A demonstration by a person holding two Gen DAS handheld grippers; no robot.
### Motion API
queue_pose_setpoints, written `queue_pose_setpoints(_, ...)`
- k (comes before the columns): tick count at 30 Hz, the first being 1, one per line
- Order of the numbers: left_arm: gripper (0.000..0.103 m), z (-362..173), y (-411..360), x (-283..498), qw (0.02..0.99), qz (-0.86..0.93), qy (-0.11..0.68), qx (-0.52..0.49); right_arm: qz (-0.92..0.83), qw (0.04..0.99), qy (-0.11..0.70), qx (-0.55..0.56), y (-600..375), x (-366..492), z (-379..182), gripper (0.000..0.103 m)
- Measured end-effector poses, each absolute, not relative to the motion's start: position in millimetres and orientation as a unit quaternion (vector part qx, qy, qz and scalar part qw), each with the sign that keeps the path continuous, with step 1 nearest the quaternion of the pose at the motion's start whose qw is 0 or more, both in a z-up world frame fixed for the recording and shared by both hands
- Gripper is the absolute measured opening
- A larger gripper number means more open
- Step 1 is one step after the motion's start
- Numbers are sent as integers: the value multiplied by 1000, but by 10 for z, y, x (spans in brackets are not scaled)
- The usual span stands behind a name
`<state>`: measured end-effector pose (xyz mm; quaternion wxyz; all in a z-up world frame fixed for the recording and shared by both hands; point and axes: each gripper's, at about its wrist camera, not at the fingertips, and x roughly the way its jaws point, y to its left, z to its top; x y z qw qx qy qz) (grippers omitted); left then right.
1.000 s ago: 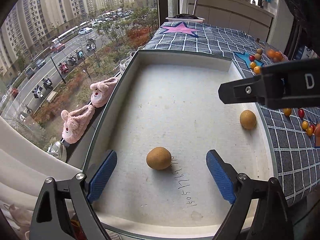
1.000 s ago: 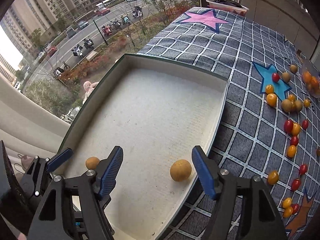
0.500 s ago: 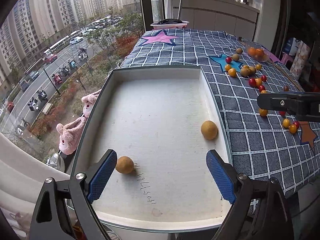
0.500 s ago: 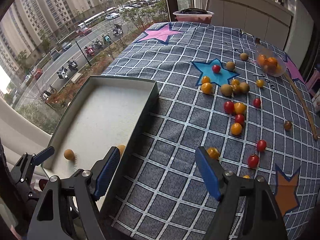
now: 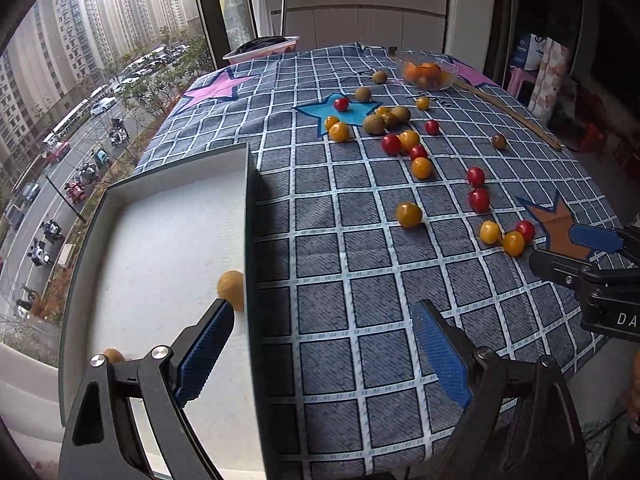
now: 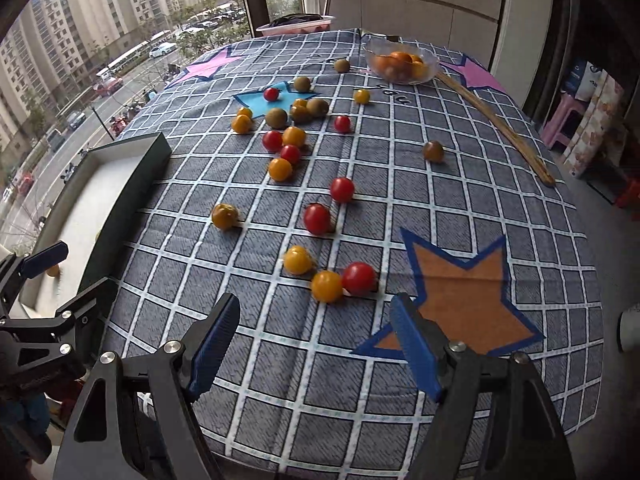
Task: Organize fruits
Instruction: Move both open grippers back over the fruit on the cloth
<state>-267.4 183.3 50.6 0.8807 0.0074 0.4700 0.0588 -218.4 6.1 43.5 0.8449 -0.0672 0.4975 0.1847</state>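
A white tray with a dark rim (image 5: 251,216) sits at the table's left edge and holds two brown round fruits (image 5: 231,285), one by its right wall. Several red, yellow and brown small fruits (image 6: 327,286) lie scattered on the blue checked cloth. My left gripper (image 5: 320,344) is open and empty, straddling the tray's right wall. My right gripper (image 6: 314,338) is open and empty, just short of a yellow fruit and a red tomato (image 6: 359,278). The tray also shows in the right wrist view (image 6: 132,184).
A glass bowl of orange fruits (image 6: 401,65) stands at the far side. A long wooden stick (image 6: 496,128) lies along the right. A pink basin (image 5: 262,48) sits at the far left corner. The window is to the left.
Both grippers have swung right, away from the tray and over the cloth with the scattered fruits. Both stay open and empty.
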Motion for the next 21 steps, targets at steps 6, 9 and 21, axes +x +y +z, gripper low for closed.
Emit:
queue_pose_setpoints(6,92,351,1579,-2356,877,51,476,29,182,843,504,-54,-90,-2186,290,80)
queue_pose_setpoints(9,92,282,1565,-2214,875,51,481,23,175,848,495,-68,-87,-2192,249,80)
queue_pose_setpoints(21,85,124,1495,-1871,867,53,495,29,162,859,478,-87,-112,-2017,63,68)
